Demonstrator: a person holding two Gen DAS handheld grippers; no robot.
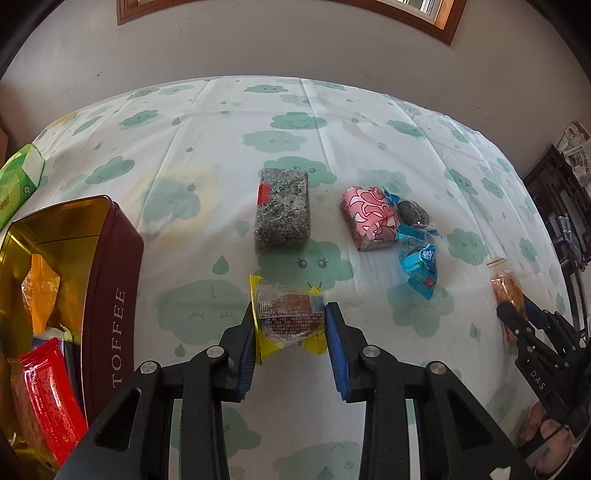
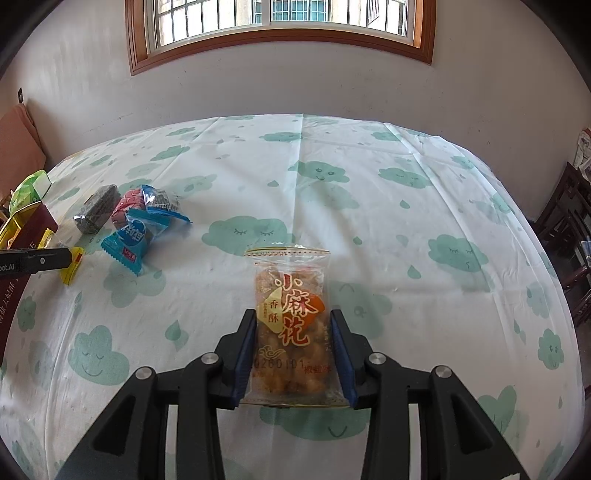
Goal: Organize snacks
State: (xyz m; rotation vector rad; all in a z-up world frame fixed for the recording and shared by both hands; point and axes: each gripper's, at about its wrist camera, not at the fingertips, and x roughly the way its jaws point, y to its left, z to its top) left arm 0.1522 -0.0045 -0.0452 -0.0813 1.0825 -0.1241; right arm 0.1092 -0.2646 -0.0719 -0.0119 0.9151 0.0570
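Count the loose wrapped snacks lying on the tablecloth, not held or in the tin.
4: grey seed bar, pink packet beside it, dark blue-wrapped snack, blue packet nearest. Others may be hidden.

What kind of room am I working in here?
Most likely a home dining room. A table under a cloud-print tablecloth stands against a plain wall below a wood-framed window, dark wooden furniture stands at the right, and a toffee tin holds snacks.

Black claw [image 1: 290, 321], blue pads [image 1: 334, 332], silver screws
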